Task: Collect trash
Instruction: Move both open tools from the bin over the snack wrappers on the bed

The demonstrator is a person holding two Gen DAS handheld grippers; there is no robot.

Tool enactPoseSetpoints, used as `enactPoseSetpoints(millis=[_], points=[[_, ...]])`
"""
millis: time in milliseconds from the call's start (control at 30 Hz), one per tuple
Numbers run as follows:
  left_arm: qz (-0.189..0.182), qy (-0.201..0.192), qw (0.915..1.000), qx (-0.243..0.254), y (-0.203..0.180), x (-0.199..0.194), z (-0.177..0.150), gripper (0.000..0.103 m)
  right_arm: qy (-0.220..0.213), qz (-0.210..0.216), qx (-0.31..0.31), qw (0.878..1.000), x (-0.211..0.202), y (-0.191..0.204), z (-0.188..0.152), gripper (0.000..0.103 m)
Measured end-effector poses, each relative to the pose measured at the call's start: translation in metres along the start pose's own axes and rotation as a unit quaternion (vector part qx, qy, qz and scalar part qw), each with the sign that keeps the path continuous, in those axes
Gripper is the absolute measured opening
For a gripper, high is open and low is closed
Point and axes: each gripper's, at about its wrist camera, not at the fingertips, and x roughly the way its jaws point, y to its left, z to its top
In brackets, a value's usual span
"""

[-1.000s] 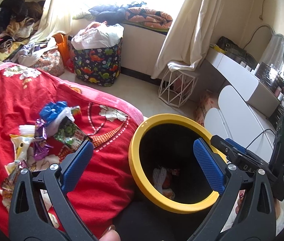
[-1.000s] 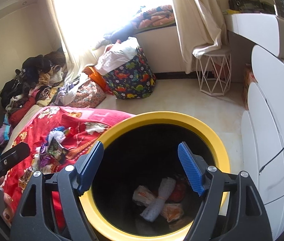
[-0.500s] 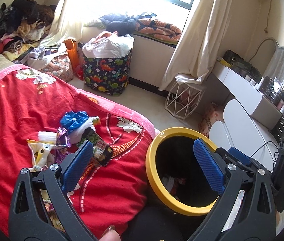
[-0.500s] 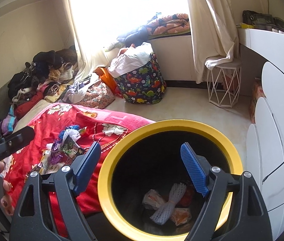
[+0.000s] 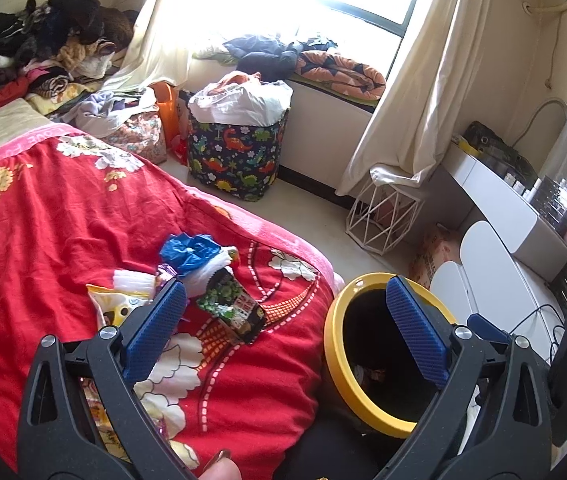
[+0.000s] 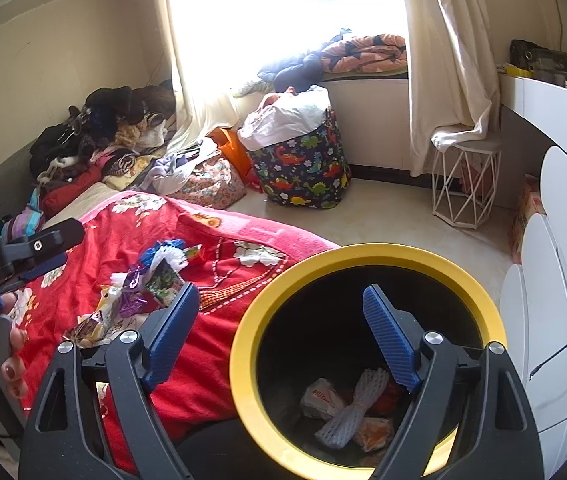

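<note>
The black left gripper with blue ribbed pads [image 5: 283,332] stands wide apart and empty above the red flowered blanket [image 5: 63,216]; the matching right gripper [image 6: 279,332] has just been opening, wide now, nothing between its pads, over the yellow-rimmed black round bin [image 6: 367,254]; a heap of crumpled wrappers and a blue plastic bag [image 5: 191,248] lies on the blanket beside the bin; white foam netting and orange wrappers [image 6: 347,412] sit on the bin's bottom
</note>
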Motion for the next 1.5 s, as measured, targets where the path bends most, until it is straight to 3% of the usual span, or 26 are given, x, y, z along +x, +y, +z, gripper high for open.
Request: enactPoseSetpoints(millis=[967,1500], points=[[0.065,-0.028,0.9953,-0.066,0.086,-0.028,0.013,0.092,0.028,0.052,-0.067,0.996,0.025,0.064,0.001,0.083],[0.101,0.015,0.9918,-0.076,0.127,-0.033,-0.016,0.092,0.059,0.063,-0.087,0.992,0.056,0.089,-0.001,0.083]])
